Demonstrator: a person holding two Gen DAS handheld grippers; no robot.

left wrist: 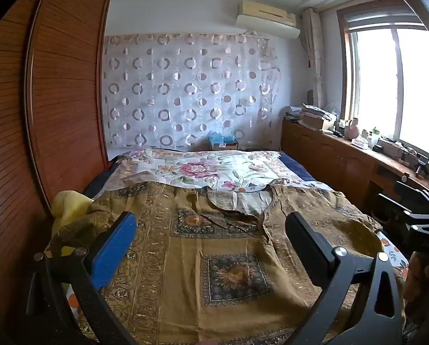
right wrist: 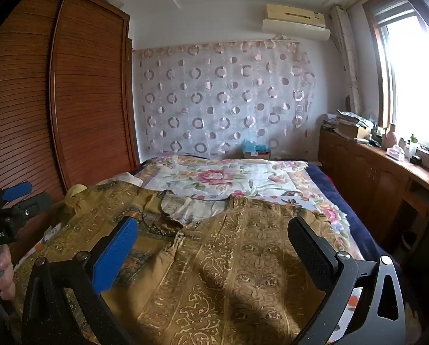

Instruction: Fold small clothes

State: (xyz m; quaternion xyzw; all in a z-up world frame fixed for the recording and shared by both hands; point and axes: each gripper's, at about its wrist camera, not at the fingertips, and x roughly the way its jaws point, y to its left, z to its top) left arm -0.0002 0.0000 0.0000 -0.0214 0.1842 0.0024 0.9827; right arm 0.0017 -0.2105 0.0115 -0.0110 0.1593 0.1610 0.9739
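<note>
A brown-gold patterned top [left wrist: 214, 247] lies spread flat on the bed, neckline [left wrist: 240, 201] toward the far end. It also shows in the right wrist view [right wrist: 243, 258]. My left gripper [left wrist: 211, 230] is open and empty, hovering above the garment's lower middle. My right gripper [right wrist: 214, 235] is open and empty above the garment's right half. The left gripper shows at the left edge of the right wrist view [right wrist: 10, 210]; the right gripper shows at the right edge of the left wrist view [left wrist: 415, 210].
A floral bedspread [left wrist: 208, 169] covers the bed. A yellow cloth [left wrist: 67, 204] lies at the garment's left edge. A wooden wardrobe [left wrist: 56, 100] stands left, a cluttered wooden cabinet [left wrist: 343, 155] under the window right. A box [left wrist: 224, 143] sits at the headboard wall.
</note>
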